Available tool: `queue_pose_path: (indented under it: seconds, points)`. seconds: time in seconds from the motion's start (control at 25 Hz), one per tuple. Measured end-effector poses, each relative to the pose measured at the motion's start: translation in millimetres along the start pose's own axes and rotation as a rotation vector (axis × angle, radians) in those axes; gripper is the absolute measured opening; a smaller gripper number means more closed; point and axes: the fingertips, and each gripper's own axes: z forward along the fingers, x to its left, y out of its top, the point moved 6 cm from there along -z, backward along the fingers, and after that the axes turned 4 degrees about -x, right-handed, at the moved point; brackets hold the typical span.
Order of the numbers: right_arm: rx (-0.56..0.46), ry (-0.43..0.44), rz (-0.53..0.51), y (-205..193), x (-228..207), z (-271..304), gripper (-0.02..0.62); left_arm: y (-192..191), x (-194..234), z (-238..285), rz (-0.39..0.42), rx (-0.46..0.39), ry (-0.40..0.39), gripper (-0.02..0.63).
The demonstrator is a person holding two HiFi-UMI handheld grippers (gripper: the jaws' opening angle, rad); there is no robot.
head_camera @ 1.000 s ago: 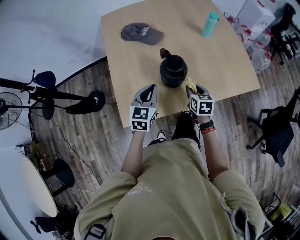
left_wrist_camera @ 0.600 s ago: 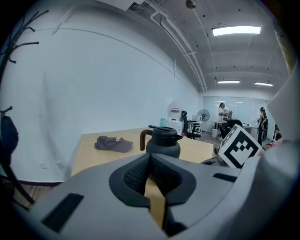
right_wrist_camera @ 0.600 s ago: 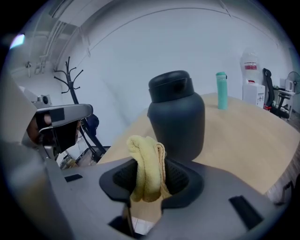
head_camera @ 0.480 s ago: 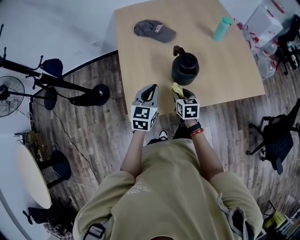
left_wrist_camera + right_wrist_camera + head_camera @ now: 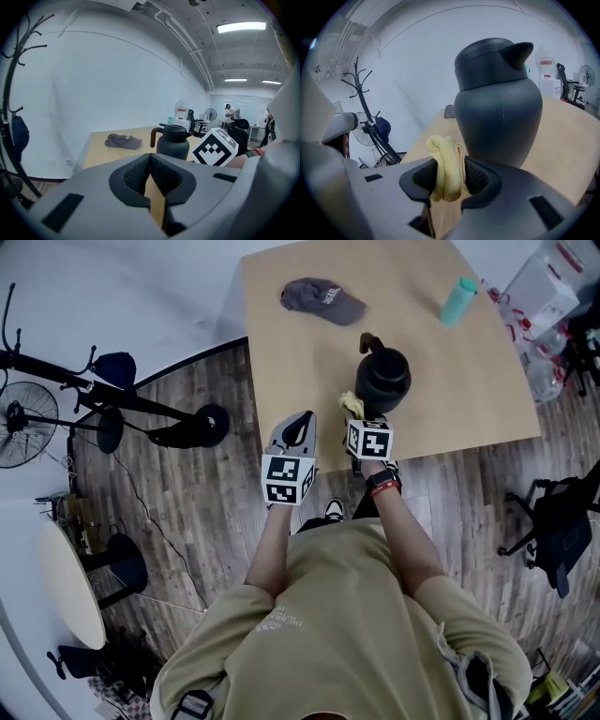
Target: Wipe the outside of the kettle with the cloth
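A dark grey kettle (image 5: pixel 382 381) with a brown handle stands upright near the front of the light wooden table (image 5: pixel 300 352). My right gripper (image 5: pixel 356 413) is shut on a folded yellow cloth (image 5: pixel 351 404), just to the kettle's front left. In the right gripper view the cloth (image 5: pixel 447 168) sticks up between the jaws, close to the kettle's body (image 5: pixel 499 117); whether they touch I cannot tell. My left gripper (image 5: pixel 298 427) hovers at the table's front edge, shut with nothing in it. In the left gripper view the kettle (image 5: pixel 173 142) shows beyond the jaws.
A grey cap (image 5: pixel 323 299) lies at the table's far left, a teal bottle (image 5: pixel 457 299) at the far right. On the wood floor stand a coat rack base (image 5: pixel 178 427) and a fan (image 5: pixel 23 432) to the left, an office chair (image 5: pixel 562 521) to the right.
My right gripper with the cloth has swung from the kettle's front right round to its front left. The left gripper has held its place.
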Motion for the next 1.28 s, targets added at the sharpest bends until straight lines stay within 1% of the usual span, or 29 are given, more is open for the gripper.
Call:
queue_pose_path:
  seconds: [0.16,0.28,0.44,0.64,0.8,1.0,1.28]
  points:
    - [0.010,-0.018,0.051,1,-7,9,0.147,-2,4,4,-0.006,0.008,0.010,0.023]
    - [0.017,-0.025,0.108,-2,-13,13,0.147,-4,5,8,-0.010,0.017,0.013,0.023]
    - [0.008,-0.031,0.171,-6,-19,14,0.147,-6,4,13,-0.011,0.021,0.010,0.023]
    - [0.026,-0.047,0.163,-7,-25,7,0.147,-8,0,19,-0.013,0.027,0.004,0.023]
    - [0.034,-0.020,0.160,-11,-29,6,0.147,-7,-4,23,-0.010,0.028,-0.004,0.023]
    - [0.042,-0.021,0.149,-13,-34,1,0.147,-6,-9,26,-0.006,0.030,-0.011,0.023]
    - [0.054,-0.041,0.137,-20,-46,-10,0.147,-8,-17,36,-0.013,0.034,-0.024,0.023]
